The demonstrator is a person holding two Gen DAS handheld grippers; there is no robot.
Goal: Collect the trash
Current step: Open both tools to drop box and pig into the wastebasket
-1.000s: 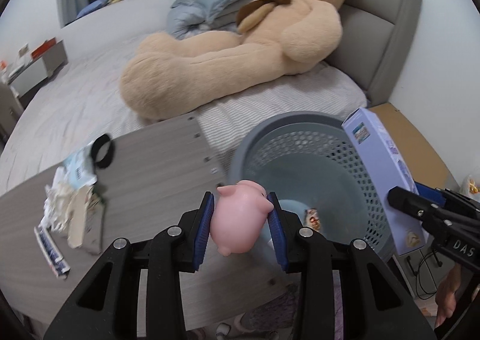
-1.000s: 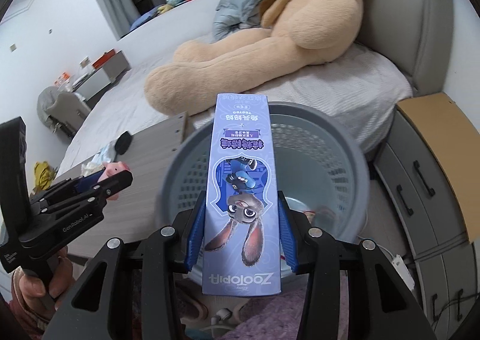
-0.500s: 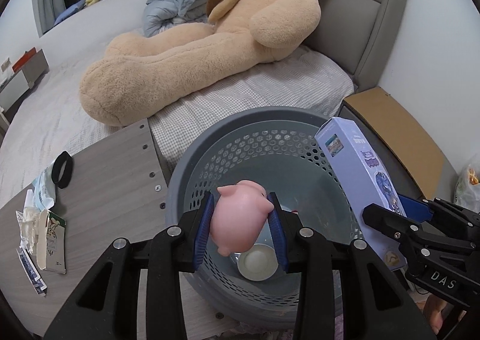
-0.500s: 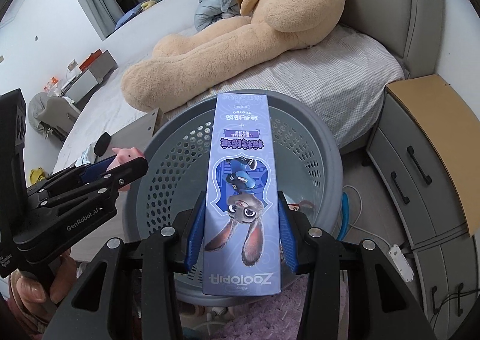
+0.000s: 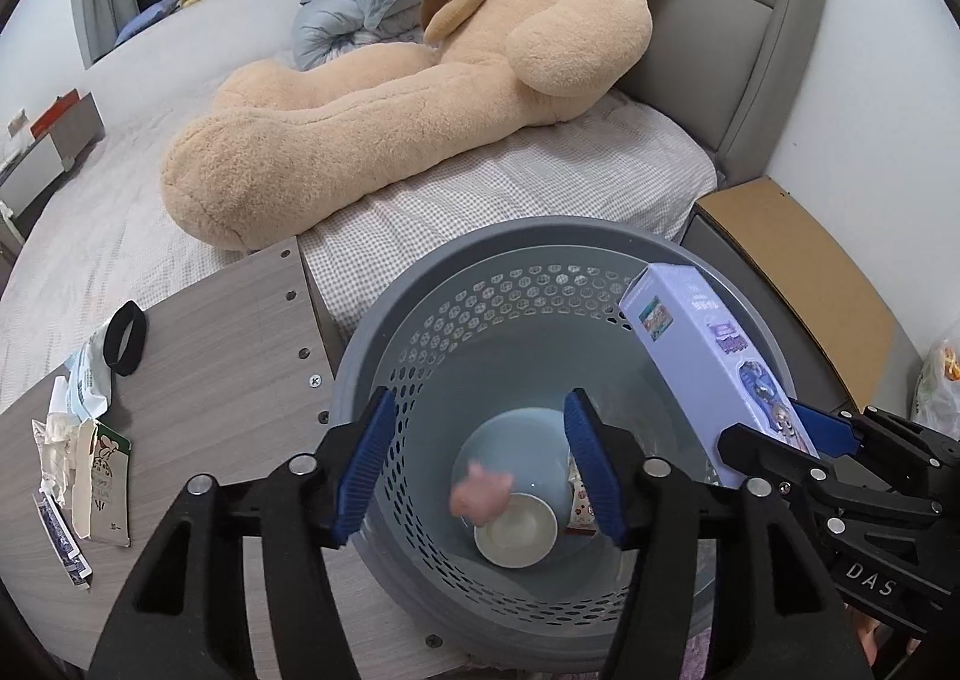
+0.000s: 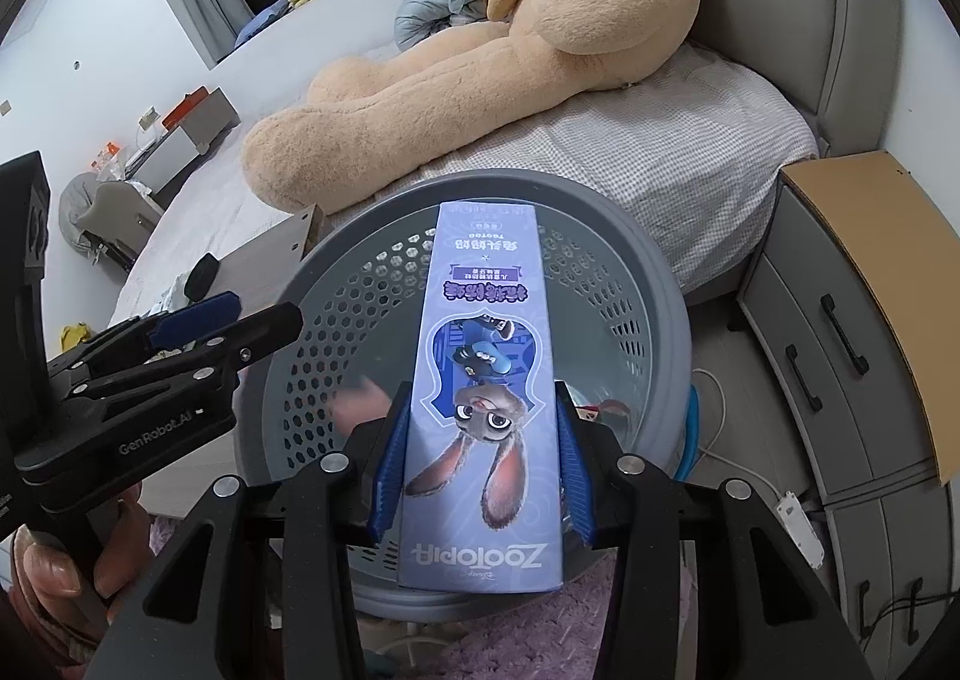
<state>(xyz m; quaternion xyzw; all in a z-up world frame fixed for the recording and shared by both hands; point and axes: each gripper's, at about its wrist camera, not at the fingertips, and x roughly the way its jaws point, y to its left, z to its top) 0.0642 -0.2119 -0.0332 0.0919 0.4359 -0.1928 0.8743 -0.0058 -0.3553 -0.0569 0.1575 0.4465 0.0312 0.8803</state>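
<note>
Hanging over the mouth of the grey perforated basket [image 5: 384,356], the left claw [image 5: 480,470] is being opened, and nothing is lying between its blue pads; a blurred pink toy [image 5: 480,497] is being seen below the gap, apparently dropping toward the basket floor beside a pale round cup [image 5: 516,530] and a small wrapper [image 5: 581,506]. The right claw [image 6: 480,470] is being kept closed on the long purple carton [image 6: 486,380], which is being gripped across its narrow width at its lower half.

The relation that matters is being set by that carton: its long axis is running straight ahead along the claw's fingers, with the far end reaching nearly to the basket's far rim and the near end overhanging the near rim. It is being held above the opening, tilted downward, so it is judged that a release from the right claw alone would send it in, far end first. Being longer than the basket is likely deep, it may be left leaning on the wall.

More scraps [image 5: 78,470] and a black band [image 5: 125,338] are still lying on the wooden bench [image 5: 240,332], on the left claw's side, well apart from the right one.
</note>
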